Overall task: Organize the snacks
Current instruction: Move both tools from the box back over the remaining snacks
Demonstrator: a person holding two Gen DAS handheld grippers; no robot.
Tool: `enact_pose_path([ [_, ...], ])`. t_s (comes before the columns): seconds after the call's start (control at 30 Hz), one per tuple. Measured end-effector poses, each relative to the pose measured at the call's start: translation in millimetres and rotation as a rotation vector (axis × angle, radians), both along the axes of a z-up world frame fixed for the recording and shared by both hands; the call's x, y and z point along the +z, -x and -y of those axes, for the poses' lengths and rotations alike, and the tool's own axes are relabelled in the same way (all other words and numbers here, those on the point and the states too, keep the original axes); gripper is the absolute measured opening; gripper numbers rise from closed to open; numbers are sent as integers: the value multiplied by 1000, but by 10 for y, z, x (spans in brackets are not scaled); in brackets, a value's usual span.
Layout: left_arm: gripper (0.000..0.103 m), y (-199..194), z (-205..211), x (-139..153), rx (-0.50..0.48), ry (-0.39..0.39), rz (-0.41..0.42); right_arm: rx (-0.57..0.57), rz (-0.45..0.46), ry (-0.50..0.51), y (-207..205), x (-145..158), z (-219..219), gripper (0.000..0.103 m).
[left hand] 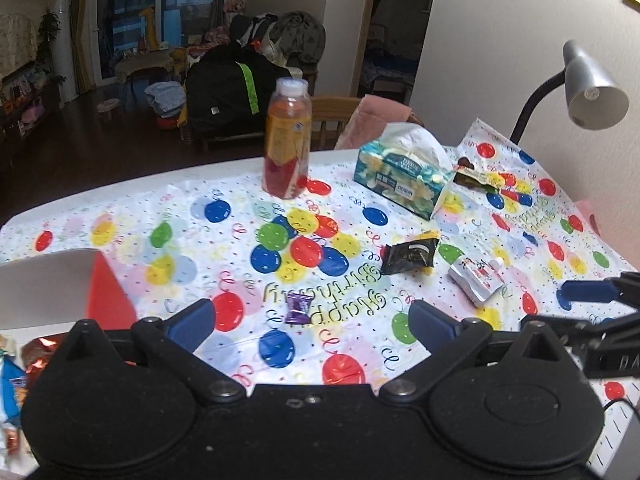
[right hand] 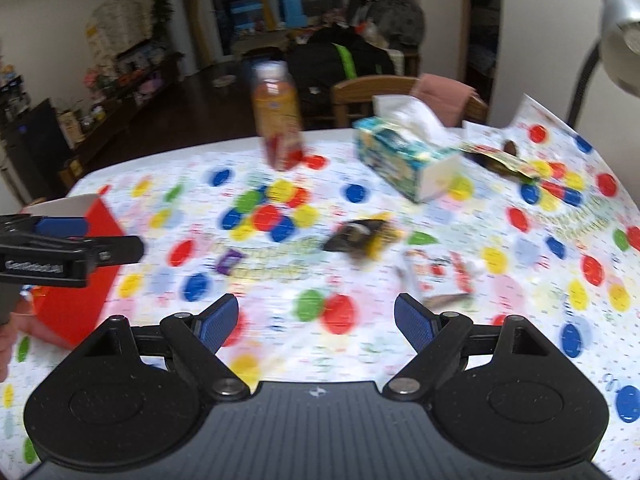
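1. The red box (left hand: 108,292) stands at the left side of the table, and I take it as the landmark. It seems to be the place where snacks are collected, because some shiny wrappers (left hand: 40,354) lie just beside it, on the side toward the camera.
2. The left gripper (left hand: 310,322) is released, with its jaws wide apart and nothing between them. It hangs to the right of the red box and aims at the purple candy (left hand: 297,307), probably because this is the loose snack nearest the box.
3. The right gripper (right hand: 316,320) is also released and empty. It is farther right of the box, near the white pouch (left hand: 478,278), so perhaps each hand takes its own side.
4. The black packet (left hand: 410,255) lies between the candy and the pouch, a little farther away from the box.
5. The right wrist view is blurred, so I cannot read any packet there.
6. The drink bottle (left hand: 286,140) and the tissue box (left hand: 404,176) stand far behind the box, apart from the loose snacks.
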State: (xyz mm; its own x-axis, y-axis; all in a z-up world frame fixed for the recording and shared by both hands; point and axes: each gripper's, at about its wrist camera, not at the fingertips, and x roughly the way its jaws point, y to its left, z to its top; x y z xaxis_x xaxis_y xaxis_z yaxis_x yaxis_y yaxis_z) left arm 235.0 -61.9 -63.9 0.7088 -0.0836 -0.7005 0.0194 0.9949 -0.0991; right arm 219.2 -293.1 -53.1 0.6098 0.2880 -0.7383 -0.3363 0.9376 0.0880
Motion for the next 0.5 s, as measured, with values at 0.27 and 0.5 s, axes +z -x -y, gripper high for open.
enact_pose_path([
  [0.27, 102, -279, 102, -315, 23, -17, -43, -64, -48, 25, -453, -314, 532, 85],
  [0.5, 100, -563, 160, -551, 48, -44, -81, -73, -81, 41, -810, -572, 723, 85],
])
